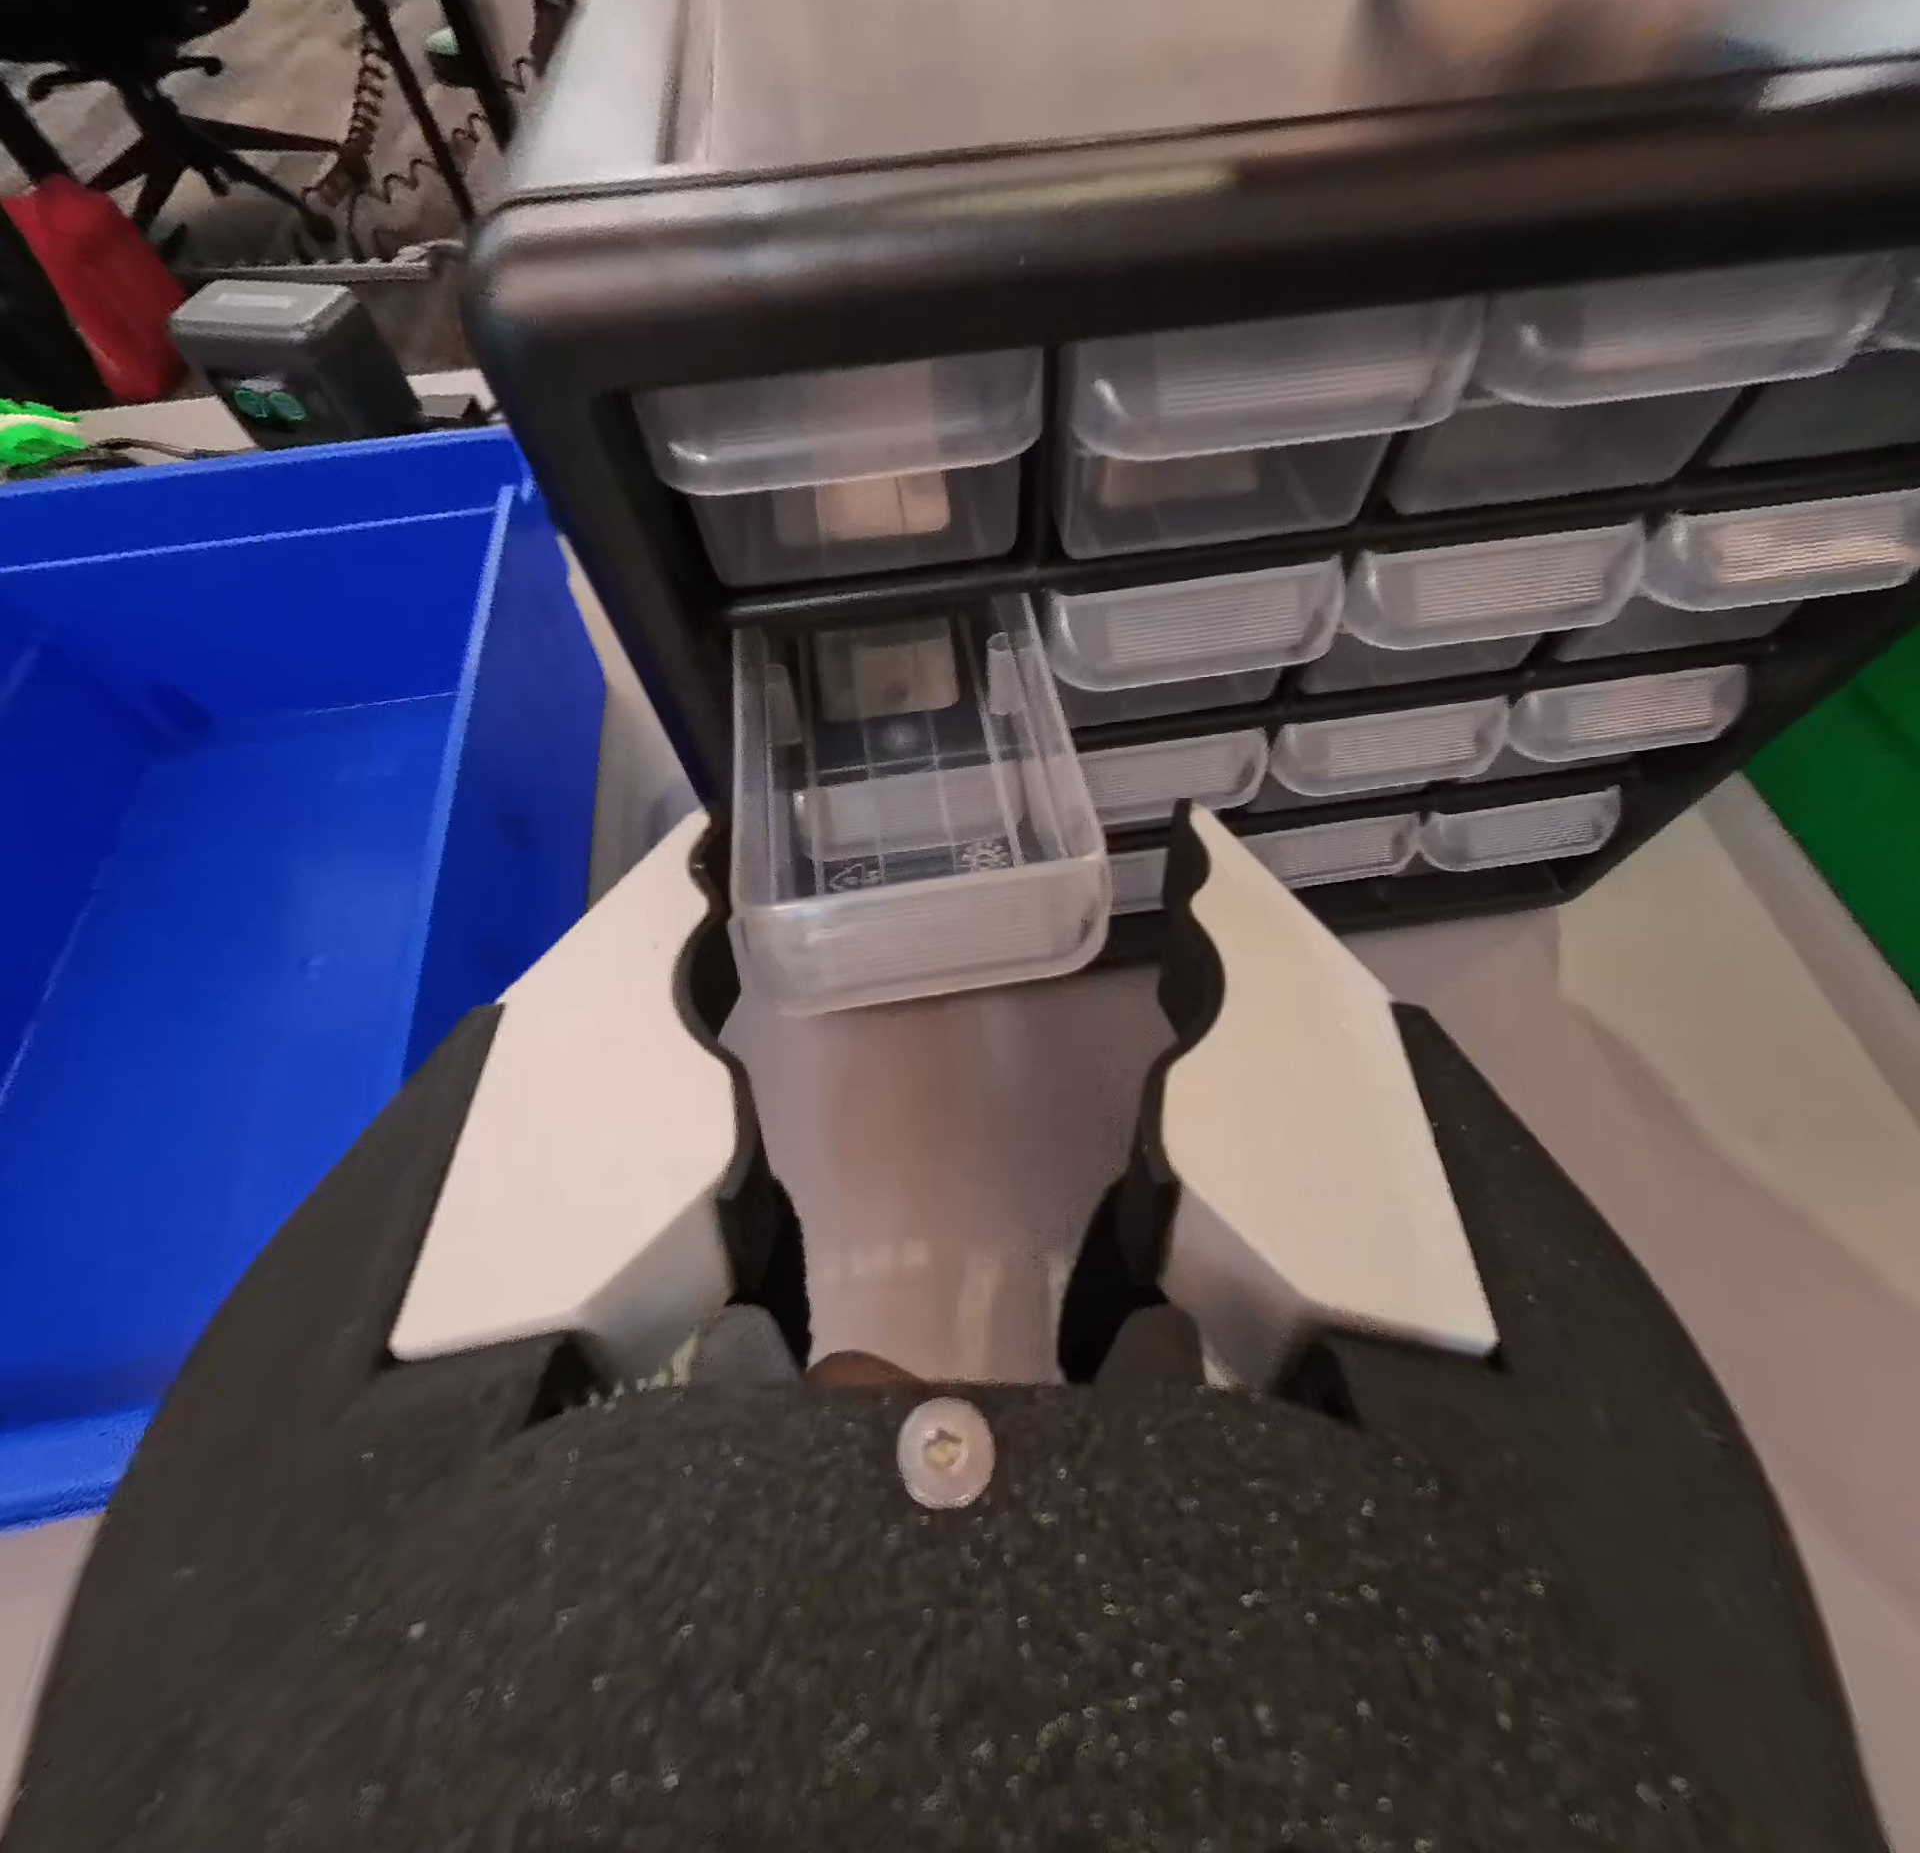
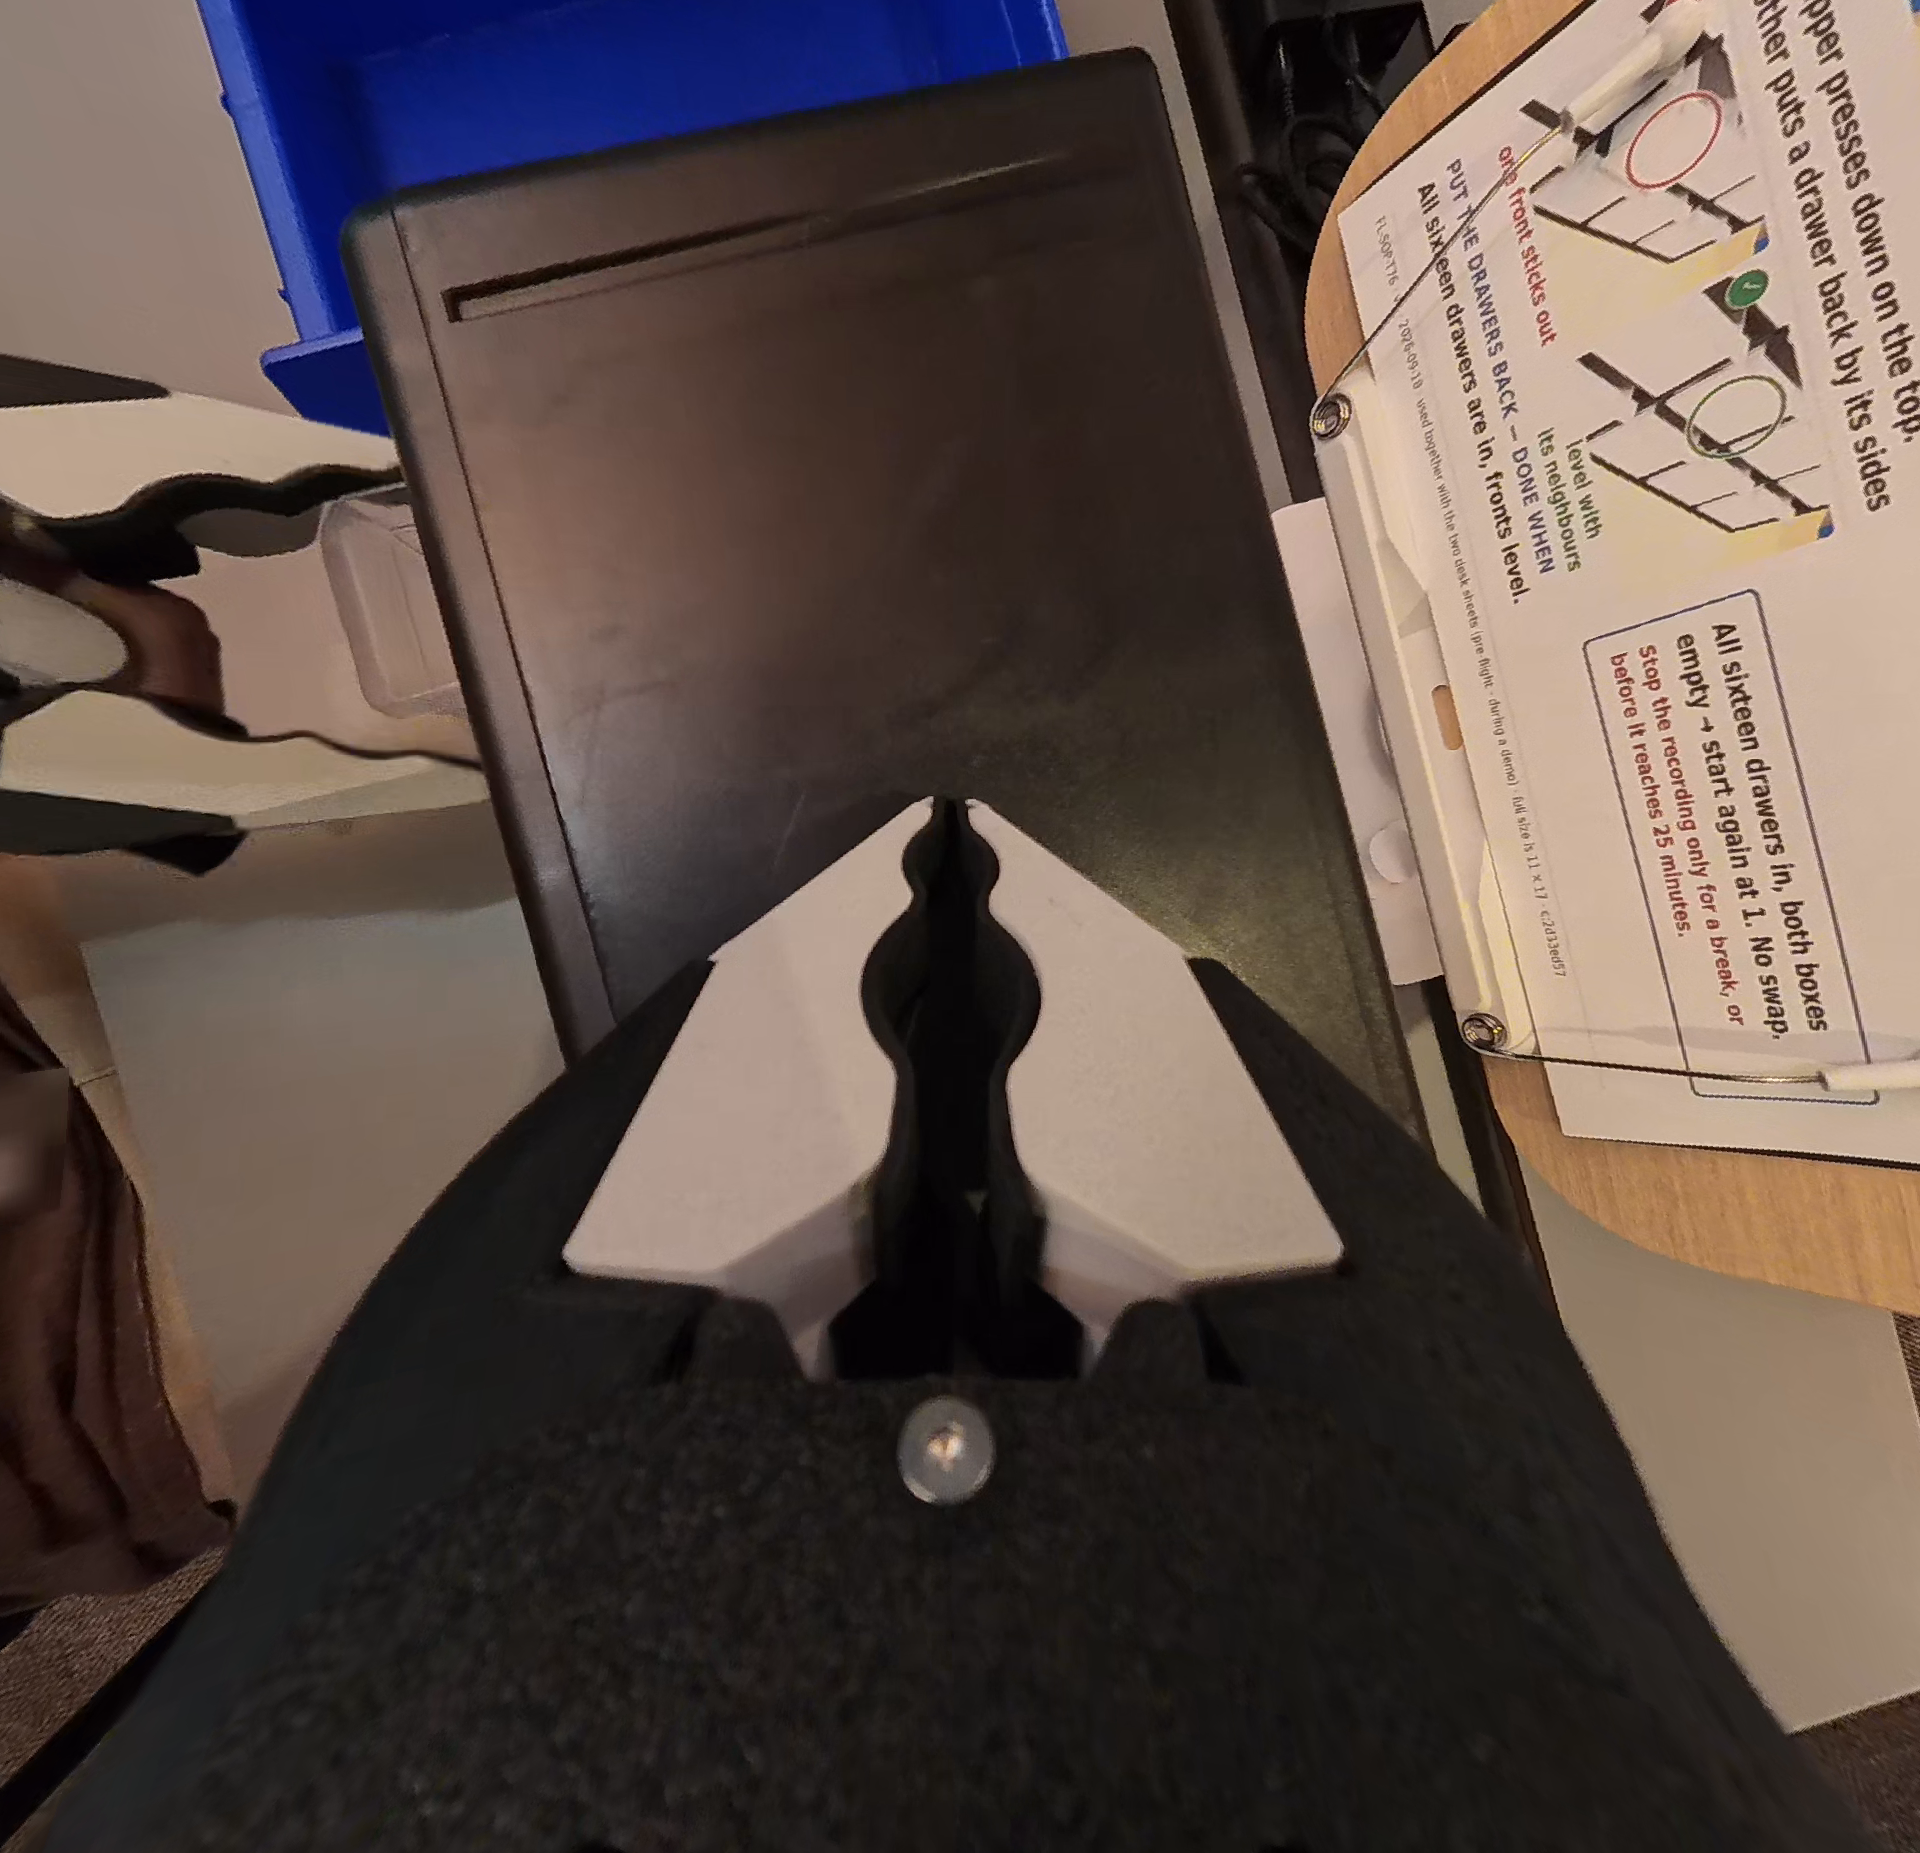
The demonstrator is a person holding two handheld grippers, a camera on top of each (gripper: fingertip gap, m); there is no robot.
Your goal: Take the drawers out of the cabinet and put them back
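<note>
Clear drawer (image 1: 914,827) half out of black cabinet (image 1: 1039,234)

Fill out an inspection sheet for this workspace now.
Surface: pale table, bare in front of the cabinet.
Job's things: black cabinet of clear drawers; one left-column drawer part-way out.
Clutter: blue bin left of the cabinet; instruction sheet on a wooden board.
Grippers: left gripper open, fingers either side of that drawer; right gripper shut over the cabinet top.
Cables: coiled cable behind.
Surroundings: grey box, chair base.
</note>
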